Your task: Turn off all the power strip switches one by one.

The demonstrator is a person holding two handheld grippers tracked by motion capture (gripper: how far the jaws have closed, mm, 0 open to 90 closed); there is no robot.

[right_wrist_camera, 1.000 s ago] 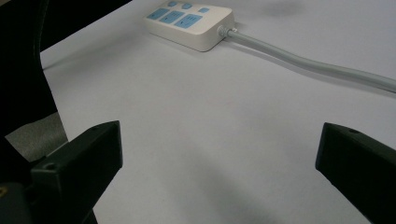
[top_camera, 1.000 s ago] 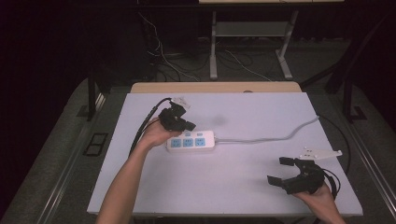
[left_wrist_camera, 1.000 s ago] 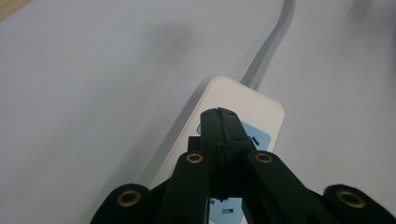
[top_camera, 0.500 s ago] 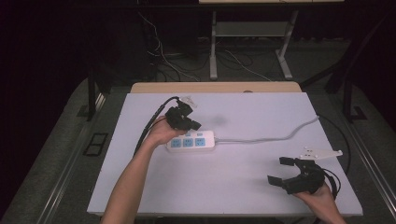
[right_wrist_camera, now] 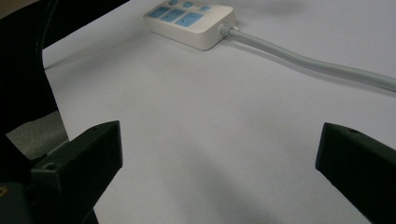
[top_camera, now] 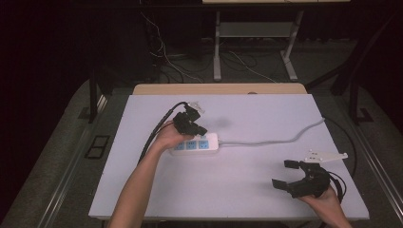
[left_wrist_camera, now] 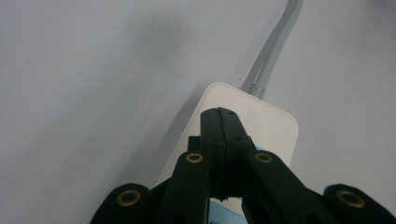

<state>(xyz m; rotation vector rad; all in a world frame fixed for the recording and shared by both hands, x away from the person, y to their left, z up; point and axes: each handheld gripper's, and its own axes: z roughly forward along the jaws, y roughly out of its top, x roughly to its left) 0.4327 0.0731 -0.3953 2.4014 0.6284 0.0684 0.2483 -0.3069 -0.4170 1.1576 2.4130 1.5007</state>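
Observation:
A white power strip (top_camera: 197, 142) with blue sockets lies on the white tabletop (top_camera: 237, 190), left of centre. Its grey cable (top_camera: 275, 137) runs off to the right. My left gripper (top_camera: 202, 129) hovers just above the strip's cable end, and I cannot tell whether it touches. In the left gripper view its jaws are pressed together with nothing between them, the left gripper (left_wrist_camera: 219, 112) tip over the strip (left_wrist_camera: 271, 126). Near the table's front right corner my right gripper (top_camera: 284, 174) is held open and empty. From the right gripper (right_wrist_camera: 217, 154) the strip (right_wrist_camera: 189, 18) and cable (right_wrist_camera: 308, 63) lie far ahead.
A black cable (top_camera: 152, 137) trails from the left gripper toward the table's left edge. A wooden strip (top_camera: 218, 89) borders the table's back edge. Behind it stand the metal legs of a desk (top_camera: 217, 47), with loose wires on the dark floor.
The left hand has drifted a little to the right and lower, bringing its shut jaws over the cable end of the strip. The right hand has stayed where it was.

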